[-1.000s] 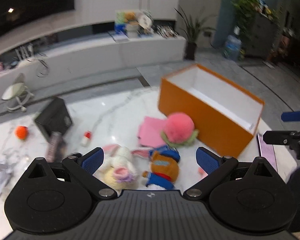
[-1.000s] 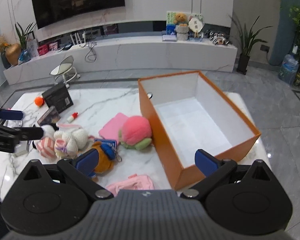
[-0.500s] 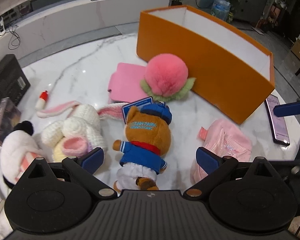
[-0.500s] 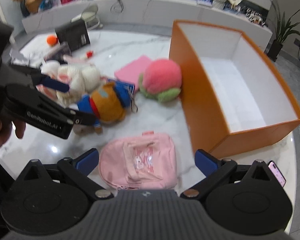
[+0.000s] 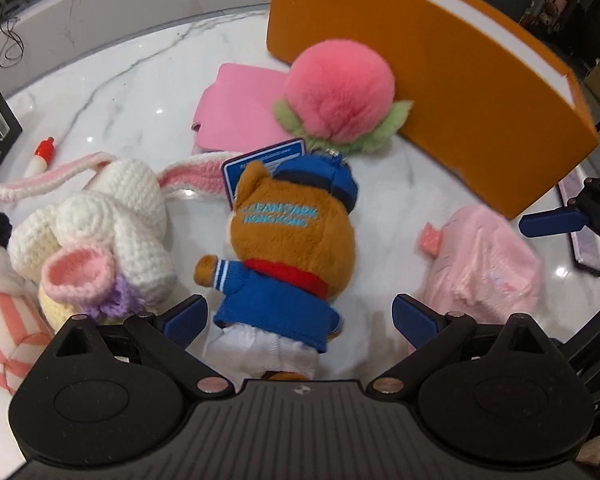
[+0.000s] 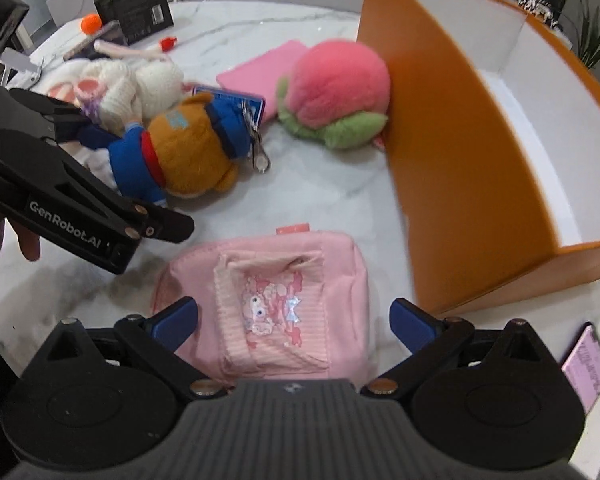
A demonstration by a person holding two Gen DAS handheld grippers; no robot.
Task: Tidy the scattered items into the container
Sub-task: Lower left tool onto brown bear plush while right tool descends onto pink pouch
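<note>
Two grippers, both spread wide and holding nothing, over a marble bench (image 5: pixel 112 80) of scattered items.

Left to right, we list: crocheted rabbit (image 5: pixel 112 220); bear plush (image 5: pixel 292 248) in blue jacket, lying on the bench between the fingers of our left gripper (image 5: pixel 300 316); pink peach plush (image 5: pixel 340 96) touching the orange container (image 6: pixel 460 152); pink pouch (image 6: pixel 284 300) flat on the bench just beside the container's near corner, framed by our right gripper (image 6: pixel 292 320).

Container: open-topped and, so far as we see, empty.

Handling note: we judge both grasps imminent. We should settle each gripper around the item's middle, close on soft bulk, not on the bear's keyring (image 6: pixel 256 148), then lift clear of the container wall.
</note>
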